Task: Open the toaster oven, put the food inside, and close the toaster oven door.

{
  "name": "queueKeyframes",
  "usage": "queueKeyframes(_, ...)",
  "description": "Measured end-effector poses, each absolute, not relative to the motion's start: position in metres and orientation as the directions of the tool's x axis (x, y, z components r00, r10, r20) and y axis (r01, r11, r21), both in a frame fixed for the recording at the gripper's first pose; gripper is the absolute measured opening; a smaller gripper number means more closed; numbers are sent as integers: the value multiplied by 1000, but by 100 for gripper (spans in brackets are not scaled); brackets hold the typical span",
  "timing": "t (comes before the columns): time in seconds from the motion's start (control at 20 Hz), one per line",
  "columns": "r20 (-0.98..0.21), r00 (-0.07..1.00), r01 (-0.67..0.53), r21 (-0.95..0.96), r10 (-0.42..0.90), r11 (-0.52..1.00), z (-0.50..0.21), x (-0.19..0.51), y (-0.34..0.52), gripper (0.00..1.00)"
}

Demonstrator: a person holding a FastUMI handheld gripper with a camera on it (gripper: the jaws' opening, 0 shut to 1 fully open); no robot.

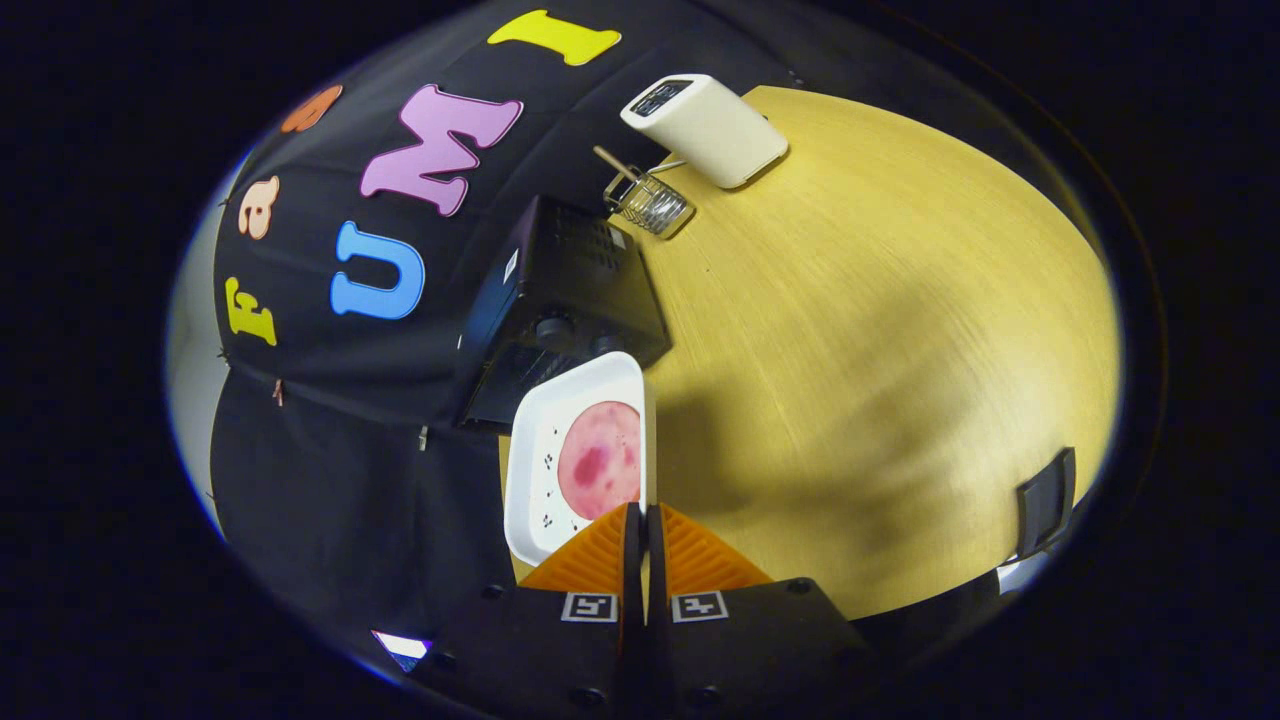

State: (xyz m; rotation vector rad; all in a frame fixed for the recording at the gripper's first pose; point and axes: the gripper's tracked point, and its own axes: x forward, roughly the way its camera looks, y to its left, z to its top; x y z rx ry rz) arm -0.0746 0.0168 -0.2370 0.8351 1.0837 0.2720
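A wide wooden table (880, 330) is filling the booth, with the black toaster oven (560, 300) sitting at its edge against the cloth wall, at about eleven o'clock from the gripper (645, 545) and just beyond what it is carrying. The oven's front, with its knobs, is facing toward the fingers; its door appears to be hanging open and down, though the dark glass makes that hard to confirm. Farther off, at twelve to one o'clock, a pale pop-up toaster (705, 128) is lying near the far side of the table, with a small wire rack (650, 203) holding a wooden stick just beside it. Nearer in, the fingers are pinching the rim of a white tray (530, 470), pressed nearly together on its thin right edge. The tray is being held tilted, its long axis running straight ahead from the fingers toward the oven mouth. On it, a round pink slice of food (600, 460) is lying just ahead of the fingertips.
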Motion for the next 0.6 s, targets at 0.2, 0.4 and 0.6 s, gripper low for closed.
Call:
queueKeyframes(0.2,-667,478,186,713,572,676,-246,-71,59,5)
queueKeyframes(0.4,-667,504,210,711,549,671,-258,-54,98,5)
queueKeyframes(0.6,-670,544,267,708,505,653,-274,-28,131,5)
